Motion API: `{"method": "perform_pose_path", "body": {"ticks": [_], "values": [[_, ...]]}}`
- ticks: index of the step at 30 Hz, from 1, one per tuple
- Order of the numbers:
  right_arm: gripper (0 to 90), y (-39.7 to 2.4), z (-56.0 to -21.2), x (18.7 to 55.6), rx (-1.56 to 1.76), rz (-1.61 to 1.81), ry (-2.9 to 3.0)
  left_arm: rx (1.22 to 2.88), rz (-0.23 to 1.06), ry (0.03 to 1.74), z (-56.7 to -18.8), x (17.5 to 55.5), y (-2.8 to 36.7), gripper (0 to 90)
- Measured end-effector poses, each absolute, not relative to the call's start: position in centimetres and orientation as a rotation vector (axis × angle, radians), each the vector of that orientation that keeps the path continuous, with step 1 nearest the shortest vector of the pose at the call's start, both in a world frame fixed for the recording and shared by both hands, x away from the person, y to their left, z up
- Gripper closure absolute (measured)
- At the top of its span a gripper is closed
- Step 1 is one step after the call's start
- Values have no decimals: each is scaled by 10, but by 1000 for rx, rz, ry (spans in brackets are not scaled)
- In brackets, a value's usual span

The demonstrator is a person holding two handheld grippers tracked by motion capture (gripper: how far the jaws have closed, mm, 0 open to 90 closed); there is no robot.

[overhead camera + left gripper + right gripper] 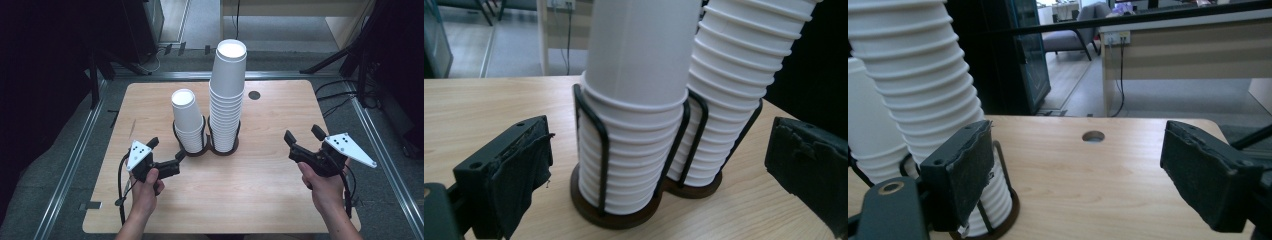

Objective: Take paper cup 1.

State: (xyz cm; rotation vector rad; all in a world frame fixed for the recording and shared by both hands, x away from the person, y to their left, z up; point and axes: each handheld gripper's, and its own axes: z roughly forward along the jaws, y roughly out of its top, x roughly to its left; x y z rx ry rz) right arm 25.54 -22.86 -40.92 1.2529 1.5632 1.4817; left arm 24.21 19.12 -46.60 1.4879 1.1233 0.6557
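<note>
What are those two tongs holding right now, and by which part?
Nothing. Both the left tongs and right tongs stand open and empty, near the two cup stacks.

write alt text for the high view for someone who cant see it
Two stacks of white paper cups, a short stack and a tall stack, stand in a black wire holder on a wooden table. The left gripper and right gripper, both open, flank them.
</note>
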Motion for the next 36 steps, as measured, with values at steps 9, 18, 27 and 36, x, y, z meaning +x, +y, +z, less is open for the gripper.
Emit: {"method": "perform_pose_path", "body": {"ticks": [9,18,27,36], "values": [[119,-197,-387,266,1172,1496,1617,1519,658,1078,-455,254,164,0],[99,-166,-373,275,1117,1510,1665,1551,677,1037,-444,262,137,0],[34,-141,-360,286,1106,1550,1739,1583,691,1035,-440,270,118,0],[31,-126,-344,297,1085,1554,1739,1580,719,1022,-432,281,103,0]]}}
